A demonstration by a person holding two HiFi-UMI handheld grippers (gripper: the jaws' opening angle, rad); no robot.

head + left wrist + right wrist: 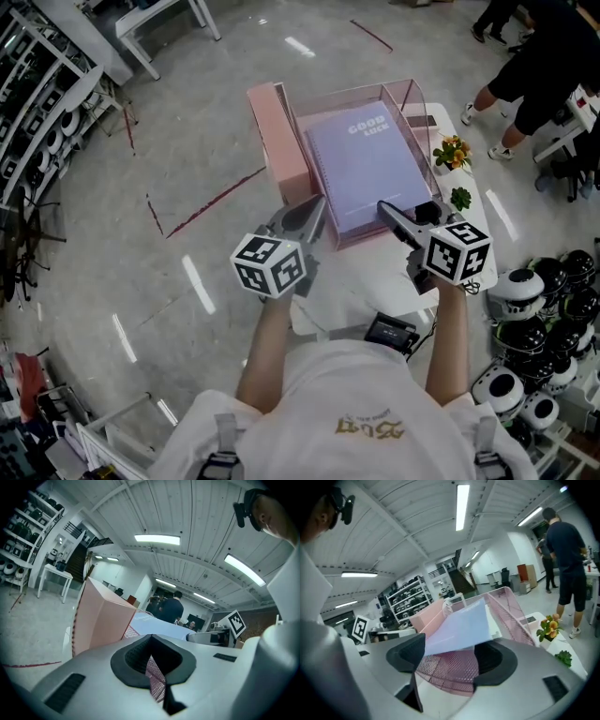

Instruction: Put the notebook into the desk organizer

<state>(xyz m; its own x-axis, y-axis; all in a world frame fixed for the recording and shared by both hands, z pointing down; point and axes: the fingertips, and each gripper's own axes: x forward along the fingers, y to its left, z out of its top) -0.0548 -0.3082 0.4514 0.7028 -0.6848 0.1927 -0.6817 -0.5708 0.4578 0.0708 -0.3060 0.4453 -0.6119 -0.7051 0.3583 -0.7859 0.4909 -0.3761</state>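
Pink wire-mesh desk organizer (330, 101): stands on a white tabletop (352, 281), open side up. Lavender spiral-bound notebook (367, 167), cover lettered GOOD LUCK: lies tilted inside the organizer, its lower edge down at the organizer's near wall. Pale pink solid box (277, 141): just beside the organizer's left wall. Orange artificial flowers (452, 152) and small green sprig (460, 198): on the tabletop just right of the organizer. Left gripper (316, 207): at the organizer's near left corner, jaws drawn narrow with a strip of the pink mesh wall caught between them. Right gripper (385, 209): at the organizer's near right, jaws spread wide, with the notebook's lower edge and the mesh front lying in the gap between its pads. Person in dark clothes (539, 66): standing on the floor, well beyond the organizer's right side.
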